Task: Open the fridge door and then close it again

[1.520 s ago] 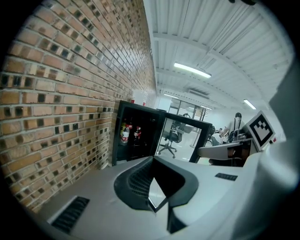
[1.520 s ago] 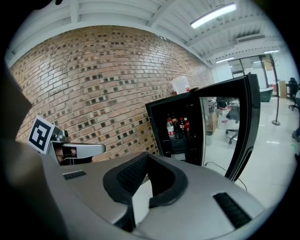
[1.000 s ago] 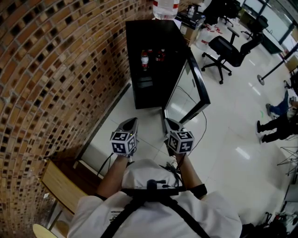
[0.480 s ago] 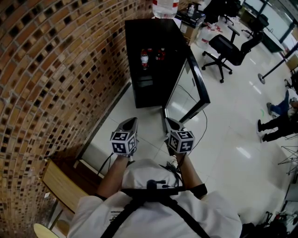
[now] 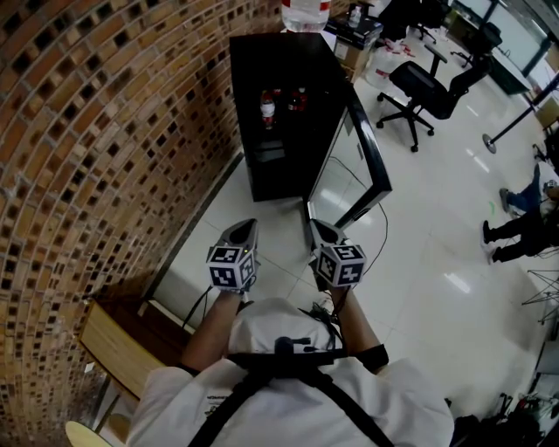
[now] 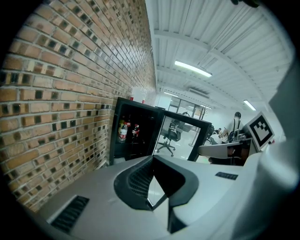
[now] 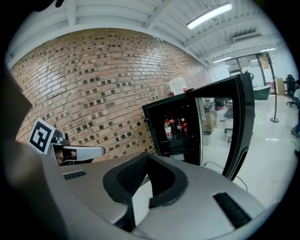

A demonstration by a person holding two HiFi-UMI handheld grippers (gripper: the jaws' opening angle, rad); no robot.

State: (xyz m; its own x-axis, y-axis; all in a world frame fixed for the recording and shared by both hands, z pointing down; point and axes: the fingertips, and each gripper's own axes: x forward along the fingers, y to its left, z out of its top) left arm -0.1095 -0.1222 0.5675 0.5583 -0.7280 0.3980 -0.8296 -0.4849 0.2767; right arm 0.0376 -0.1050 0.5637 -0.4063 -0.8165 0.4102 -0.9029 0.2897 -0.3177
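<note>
Brown brick wall [image 5: 79, 131] with dark inset tiles fills the 9 o'clock side of the head view, and a glossy white tiled floor [image 5: 419, 262] takes the rest. At 7 o'clock, against the wall, stands a light wooden piece of furniture [image 5: 113, 345]. The left tongs [image 5: 247, 227] are held above the floor near the centre. They point to 12 o'clock, pressed together, with nothing between them. At 12 o'clock, well apart from both tongs, the black box-shaped fridge [image 5: 279, 52] stands against the wall. A clear plastic water bottle [image 5: 306, 13] stands on its top. Small drink bottles with red labels [image 5: 268, 109] stand on a shelf inside. Its black-framed glass door [image 5: 371, 157] is swung wide open towards 1 o'clock. The right tongs [image 5: 317, 229] are just beside the left ones, also pressed together and empty, and they touch neither the door nor the fridge. A black office swivel chair [image 5: 428, 92] stands at 2 o'clock.
</note>
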